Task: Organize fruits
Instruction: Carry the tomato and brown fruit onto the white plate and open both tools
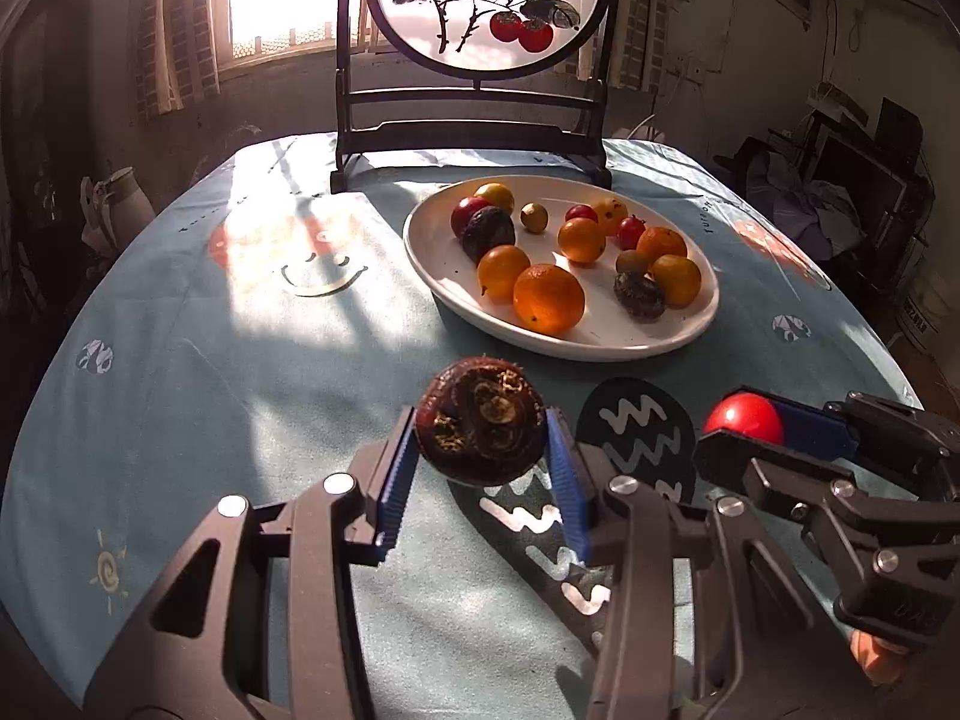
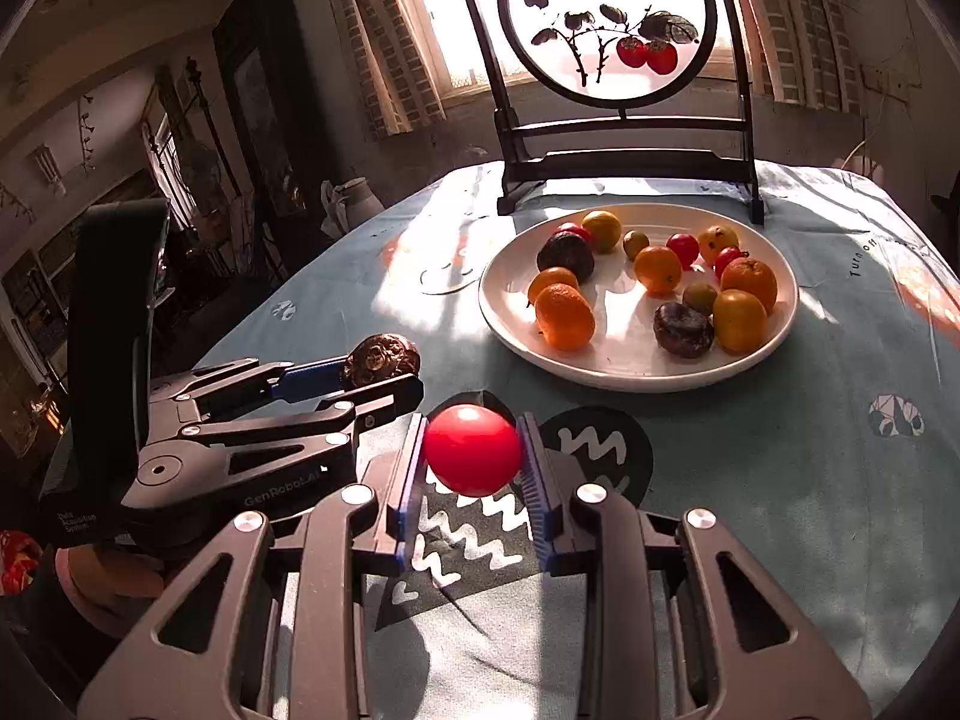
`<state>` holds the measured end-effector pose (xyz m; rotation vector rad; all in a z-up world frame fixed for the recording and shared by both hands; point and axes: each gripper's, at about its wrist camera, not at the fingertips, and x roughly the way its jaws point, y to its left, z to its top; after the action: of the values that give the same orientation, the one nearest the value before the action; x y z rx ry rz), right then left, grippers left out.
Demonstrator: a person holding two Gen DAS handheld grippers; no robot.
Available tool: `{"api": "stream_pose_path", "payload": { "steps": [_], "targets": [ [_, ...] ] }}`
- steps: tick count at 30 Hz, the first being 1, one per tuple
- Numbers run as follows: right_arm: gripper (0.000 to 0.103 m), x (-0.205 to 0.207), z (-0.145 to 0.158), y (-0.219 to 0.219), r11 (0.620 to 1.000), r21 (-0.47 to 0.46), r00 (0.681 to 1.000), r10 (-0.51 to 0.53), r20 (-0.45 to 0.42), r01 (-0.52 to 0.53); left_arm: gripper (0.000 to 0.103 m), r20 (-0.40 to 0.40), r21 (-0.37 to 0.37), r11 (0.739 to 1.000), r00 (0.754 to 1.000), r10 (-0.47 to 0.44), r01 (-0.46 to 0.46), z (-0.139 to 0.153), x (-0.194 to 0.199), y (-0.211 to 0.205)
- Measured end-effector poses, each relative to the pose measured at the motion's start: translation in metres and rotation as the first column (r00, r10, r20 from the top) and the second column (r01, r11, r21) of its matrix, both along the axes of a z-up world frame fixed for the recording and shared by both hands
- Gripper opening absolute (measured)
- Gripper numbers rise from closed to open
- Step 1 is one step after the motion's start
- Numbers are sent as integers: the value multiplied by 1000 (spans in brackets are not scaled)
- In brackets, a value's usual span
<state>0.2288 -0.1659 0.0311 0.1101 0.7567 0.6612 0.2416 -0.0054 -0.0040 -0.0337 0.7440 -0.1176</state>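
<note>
Left gripper [image 1: 480,441]: jaws clamped on brown fruit [image 1: 480,420], held between the pads above the cloth.
Right gripper [image 2: 471,459]: jaws clamped on red fruit [image 2: 473,449], likewise lifted.
Plate [image 1: 600,342]: ahead of both jaw sets, slightly rightward of the left one; fruit already on it.
Nearer gripper: right, by a small margin, as judged.

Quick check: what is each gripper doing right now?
Left gripper: shut on the dark brown fruit.
Right gripper: shut on the red fruit.
</note>
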Motion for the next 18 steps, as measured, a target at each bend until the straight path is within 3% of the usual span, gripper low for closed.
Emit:
{"api": "stream_pose_path", "payload": {
  "steps": [5, 10, 18],
  "targets": [
    [30, 19, 25, -20, 995, 43, 994, -94, 48, 92, 43, 37, 3, 999, 998, -42, 42, 33, 15, -2],
    [30, 67, 40, -38, 981, 42, 978, -191, 81, 189, 43, 74, 29, 998, 996, -53, 51, 61, 65, -8],
    [30, 142, -6, -41, 974, -29, 974, -227, -17, 226, 43, -39, 26, 997, 997, -73, 74, 19, 153, -33]
  ]
}}
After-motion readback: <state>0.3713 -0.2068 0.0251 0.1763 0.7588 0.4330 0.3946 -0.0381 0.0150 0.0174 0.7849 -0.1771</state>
